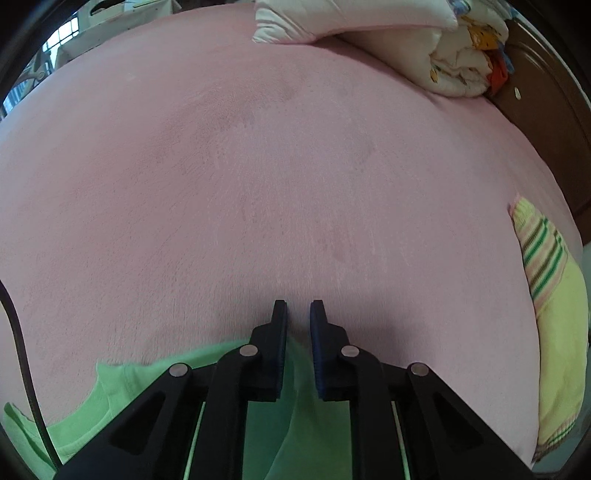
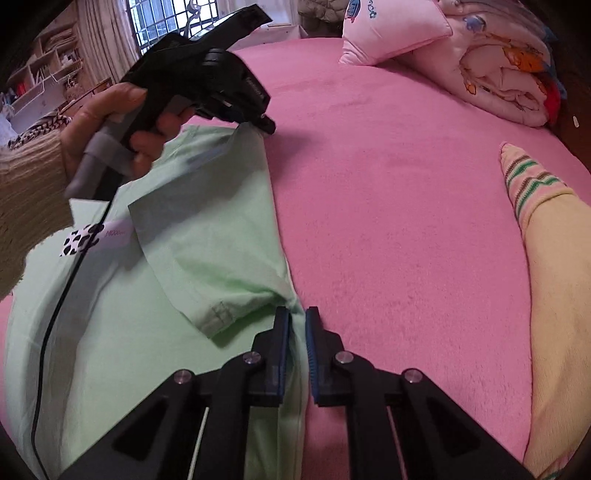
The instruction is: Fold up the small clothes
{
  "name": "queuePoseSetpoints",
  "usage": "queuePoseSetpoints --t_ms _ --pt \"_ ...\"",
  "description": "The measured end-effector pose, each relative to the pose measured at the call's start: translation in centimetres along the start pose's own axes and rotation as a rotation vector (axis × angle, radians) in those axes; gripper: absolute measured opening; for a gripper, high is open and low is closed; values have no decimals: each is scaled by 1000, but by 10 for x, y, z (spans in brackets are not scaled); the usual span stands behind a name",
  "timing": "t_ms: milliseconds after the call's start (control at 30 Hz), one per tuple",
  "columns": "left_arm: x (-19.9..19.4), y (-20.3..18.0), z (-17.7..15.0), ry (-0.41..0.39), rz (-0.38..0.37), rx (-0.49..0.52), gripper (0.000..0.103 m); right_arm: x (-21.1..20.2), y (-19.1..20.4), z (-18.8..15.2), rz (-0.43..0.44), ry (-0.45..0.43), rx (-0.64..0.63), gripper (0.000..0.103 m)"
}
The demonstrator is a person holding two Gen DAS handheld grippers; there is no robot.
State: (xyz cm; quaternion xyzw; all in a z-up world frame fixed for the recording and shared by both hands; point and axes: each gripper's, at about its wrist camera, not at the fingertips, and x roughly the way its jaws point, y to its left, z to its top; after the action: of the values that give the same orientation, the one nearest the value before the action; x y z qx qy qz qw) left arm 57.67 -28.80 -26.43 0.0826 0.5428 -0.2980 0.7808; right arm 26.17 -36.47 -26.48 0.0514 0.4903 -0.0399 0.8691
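Two grippers, left gripper (image 2: 267,127) and right gripper (image 2: 297,317), each clamped one edge of green shirt (image 2: 207,236) on pink bedsheet (image 2: 388,206); yellow garment (image 2: 557,280) lay well apart.

pink bedspread (image 2: 388,221), pillow (image 2: 391,33), rolled quilt (image 2: 502,85)
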Motion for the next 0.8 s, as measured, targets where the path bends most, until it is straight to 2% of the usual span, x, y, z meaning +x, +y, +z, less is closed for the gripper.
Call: queuePoseSetpoints --t_ms 133,267,367,467,533,633,800 --pt "2 3 5 -38 36 -78 11 -9 5 -7 42 20 -6 13" --pt "-21 8 0 -78 46 -113 11 -21 -13 4 79 -13 58 14" --pt "-50 4 -18 -117 26 -96 15 -28 -12 17 135 -43 69 14" --pt "-59 -5 -43 -87 -11 -71 19 -23 4 29 155 -47 28 14" --pt "-52 -13 -57 -44 -9 -49 19 -14 11 34 180 -37 30 14" --pt "-30 -25 -61 -6 26 -33 19 3 17 35 185 -4 47 14" --pt "3 -33 -44 -21 65 -73 19 13 22 19 169 38 52 14"
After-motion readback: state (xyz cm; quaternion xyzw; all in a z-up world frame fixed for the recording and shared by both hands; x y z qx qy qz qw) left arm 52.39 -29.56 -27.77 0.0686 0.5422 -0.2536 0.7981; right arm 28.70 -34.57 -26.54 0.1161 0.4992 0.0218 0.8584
